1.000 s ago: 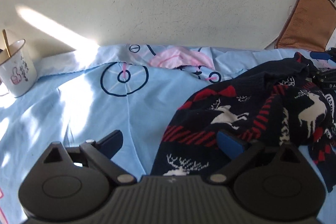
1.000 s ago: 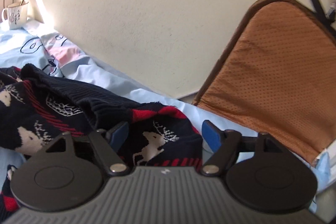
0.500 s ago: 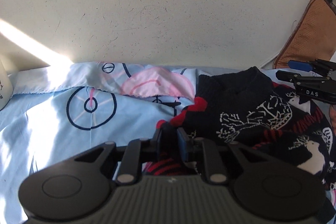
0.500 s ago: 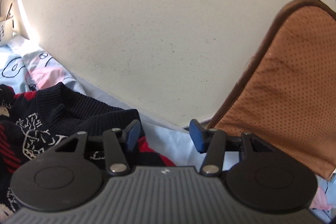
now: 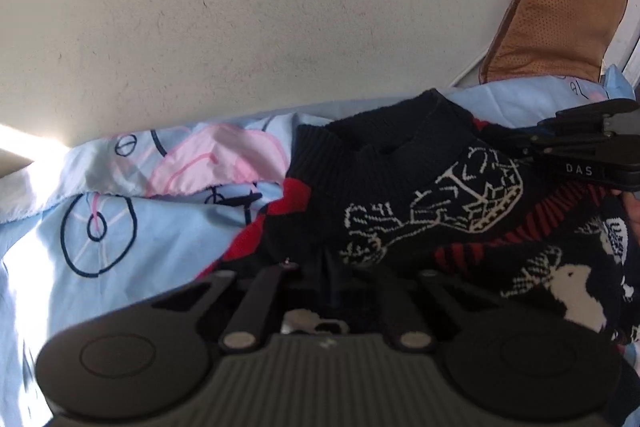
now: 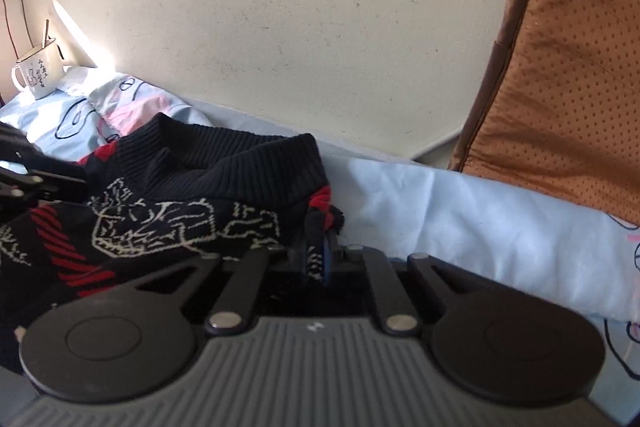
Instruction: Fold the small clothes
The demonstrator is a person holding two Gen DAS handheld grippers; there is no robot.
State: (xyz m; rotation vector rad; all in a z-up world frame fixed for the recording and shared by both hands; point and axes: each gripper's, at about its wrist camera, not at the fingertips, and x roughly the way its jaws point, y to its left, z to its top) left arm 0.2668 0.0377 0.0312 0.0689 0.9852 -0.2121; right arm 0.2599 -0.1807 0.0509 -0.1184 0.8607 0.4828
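A small dark navy knit sweater (image 5: 432,211) with red stripes and white reindeer lies on a light blue printed sheet (image 5: 80,227). Its ribbed collar faces the wall. My left gripper (image 5: 332,279) is shut on the sweater's left shoulder edge. My right gripper (image 6: 318,255) is shut on the right shoulder edge of the same sweater (image 6: 200,203). The right gripper also shows at the right edge of the left wrist view (image 5: 588,151), and the left one at the left edge of the right wrist view (image 6: 24,171).
A cream wall (image 5: 280,7) runs close behind the bed. An orange-brown cushion (image 6: 568,67) leans against it on the right. A white enamel mug (image 6: 36,75) with a stick in it stands at the far left on the sheet.
Both grippers have closed on the sweater's shoulders; the left closed first, then the right. The sweater has been drawn toward the wall, collar now spread between the grippers.
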